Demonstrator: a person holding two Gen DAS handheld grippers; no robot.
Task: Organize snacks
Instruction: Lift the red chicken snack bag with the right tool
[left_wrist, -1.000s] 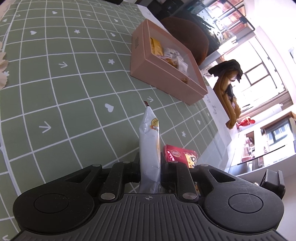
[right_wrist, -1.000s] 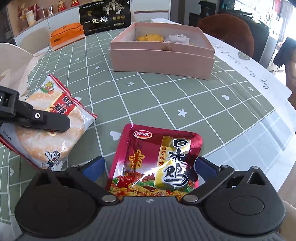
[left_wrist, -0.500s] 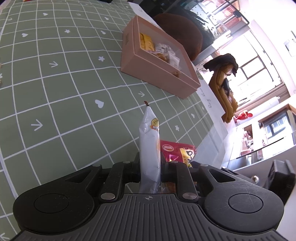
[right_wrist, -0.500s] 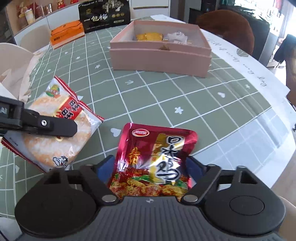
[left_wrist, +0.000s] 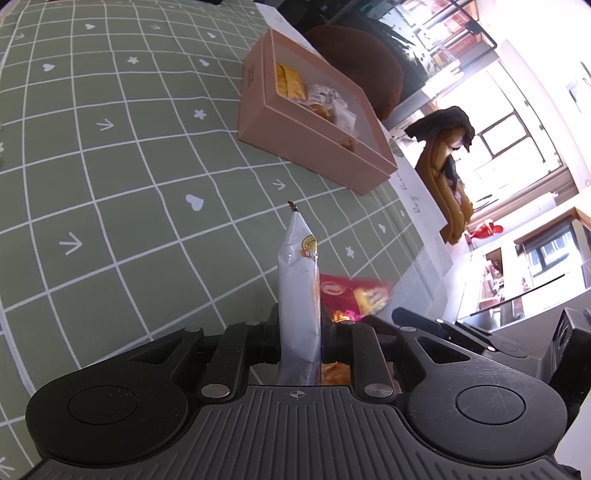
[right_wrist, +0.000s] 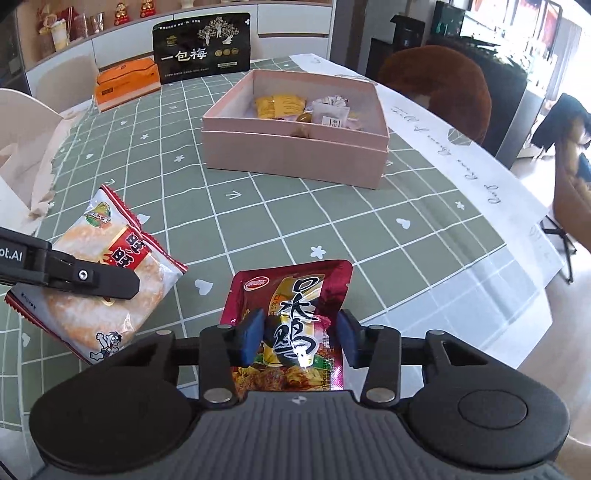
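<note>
Left gripper (left_wrist: 299, 332) clamped on rice cracker packet (left_wrist: 299, 295); right gripper (right_wrist: 295, 332) pinching red snack pouch (right_wrist: 291, 314); pink box (right_wrist: 295, 155) far.

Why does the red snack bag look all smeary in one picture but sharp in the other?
In the left wrist view the red snack packet is motion-blurred, and the window behind is washed out by daylight. In the right wrist view the same red snack packet is sharp, with glare spots on its foil. The fisheye lens bends the tablecloth grid lines.
</note>
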